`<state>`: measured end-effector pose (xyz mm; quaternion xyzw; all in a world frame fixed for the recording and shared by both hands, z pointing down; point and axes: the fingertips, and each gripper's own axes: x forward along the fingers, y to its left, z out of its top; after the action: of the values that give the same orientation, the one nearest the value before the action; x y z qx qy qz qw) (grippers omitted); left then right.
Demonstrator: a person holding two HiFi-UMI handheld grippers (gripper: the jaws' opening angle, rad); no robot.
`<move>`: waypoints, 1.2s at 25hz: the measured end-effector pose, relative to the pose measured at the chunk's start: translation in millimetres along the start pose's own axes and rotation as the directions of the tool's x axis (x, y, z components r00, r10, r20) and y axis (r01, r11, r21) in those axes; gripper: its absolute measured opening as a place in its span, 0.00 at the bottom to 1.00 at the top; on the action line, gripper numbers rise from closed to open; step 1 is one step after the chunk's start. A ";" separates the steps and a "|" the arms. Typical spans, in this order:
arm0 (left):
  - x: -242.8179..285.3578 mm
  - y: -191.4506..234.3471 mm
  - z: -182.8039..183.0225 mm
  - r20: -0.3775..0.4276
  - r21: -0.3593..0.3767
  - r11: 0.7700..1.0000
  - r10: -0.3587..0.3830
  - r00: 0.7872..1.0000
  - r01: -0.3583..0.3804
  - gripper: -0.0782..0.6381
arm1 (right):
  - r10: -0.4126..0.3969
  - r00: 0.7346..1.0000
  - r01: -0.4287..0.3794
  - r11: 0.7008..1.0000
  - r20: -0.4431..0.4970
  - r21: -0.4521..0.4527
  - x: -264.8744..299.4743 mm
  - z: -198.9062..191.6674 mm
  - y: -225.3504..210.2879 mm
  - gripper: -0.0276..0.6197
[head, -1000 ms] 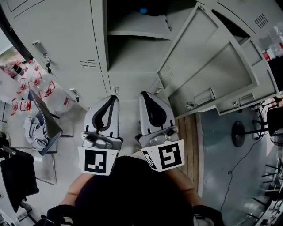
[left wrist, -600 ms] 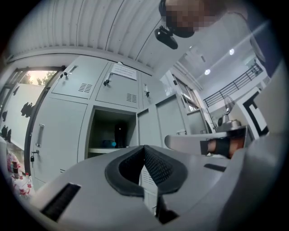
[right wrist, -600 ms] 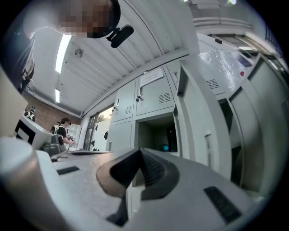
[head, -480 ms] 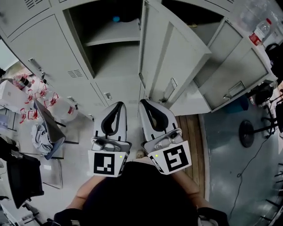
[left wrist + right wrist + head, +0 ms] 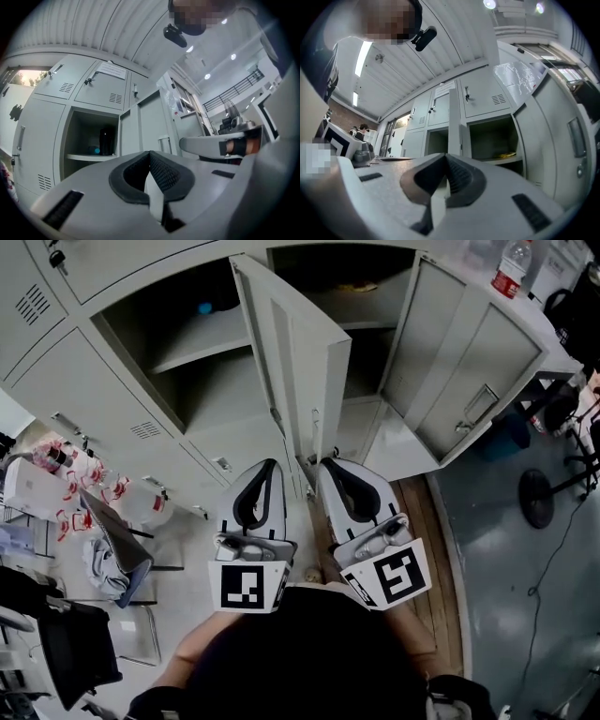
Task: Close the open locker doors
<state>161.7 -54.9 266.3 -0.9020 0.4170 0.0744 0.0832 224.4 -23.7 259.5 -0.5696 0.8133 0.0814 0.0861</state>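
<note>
Both my jaws are shut tight & hold nothing. My left gripper (image 5: pixel 269 465) and right gripper (image 5: pixel 328 463) sit side by side, low in the middle of the head view. Their tips point up at the lockers (image 5: pixel 84 381) but don't touch them.

The big grey lockers fill the top of the frame. I can see 2 doors open. The middle door (image 5: pixel 300 362) sticks out right at me, just above my tips. The right door (image 5: pixel 478 362) swings wide at the upper right.

Behind them are 2 open boxes. The left box (image 5: pixel 211 381) has a shelf (image 5: pixel 202 338) w/ a little blue thing (image 5: pixel 204 307) on it. The right box (image 5: pixel 366 352) has a yellow thing (image 5: pixel 361 286) inside.

So I think the job's not begun yet. No open door is pushed shut, and both are left to do. The middle door is nearest, so prob. that one goes first.
</note>
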 end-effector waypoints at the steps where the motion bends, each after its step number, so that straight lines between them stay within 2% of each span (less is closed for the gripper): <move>1: 1.3 -3.3 -2.4 -0.006 -0.002 1.000 -0.005 1.000 0.005 0.11 | -0.005 1.000 0.005 1.000 0.002 -0.003 -2.9 0.5 -4.5 0.04; 6: 6.5 -16.3 -5.7 -0.009 -0.005 1.000 -0.028 1.000 0.028 0.11 | 0.004 1.000 -0.005 0.999 0.006 0.036 -10.6 -1.7 -25.7 0.04; 12: 11.2 -26.9 -9.7 -0.031 -0.007 0.999 -0.044 0.999 0.044 0.11 | 0.106 0.994 -0.106 0.986 0.010 0.127 -12.5 -8.3 -34.5 0.08; 17: 9.6 -26.3 -11.0 -0.040 -0.006 0.999 -0.043 0.998 0.043 0.11 | 0.183 0.983 -0.181 0.977 -0.007 0.117 -6.3 -12.5 -31.2 0.16; 24: 6.7 -22.7 -12.4 -0.055 -0.002 0.999 -0.035 0.998 0.035 0.11 | 0.265 0.964 -0.258 0.957 -0.035 0.136 2.5 -19.9 -30.5 0.20; 30: 3.7 -18.0 -12.6 -0.058 0.000 1.000 -0.026 0.998 0.026 0.11 | 0.301 0.953 -0.291 0.943 -0.040 0.161 4.9 -22.5 -29.0 0.20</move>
<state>178.6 -48.8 279.5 -0.9091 0.4075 0.0472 0.0723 249.0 -43.1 279.2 -0.4350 0.8958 0.0123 0.0904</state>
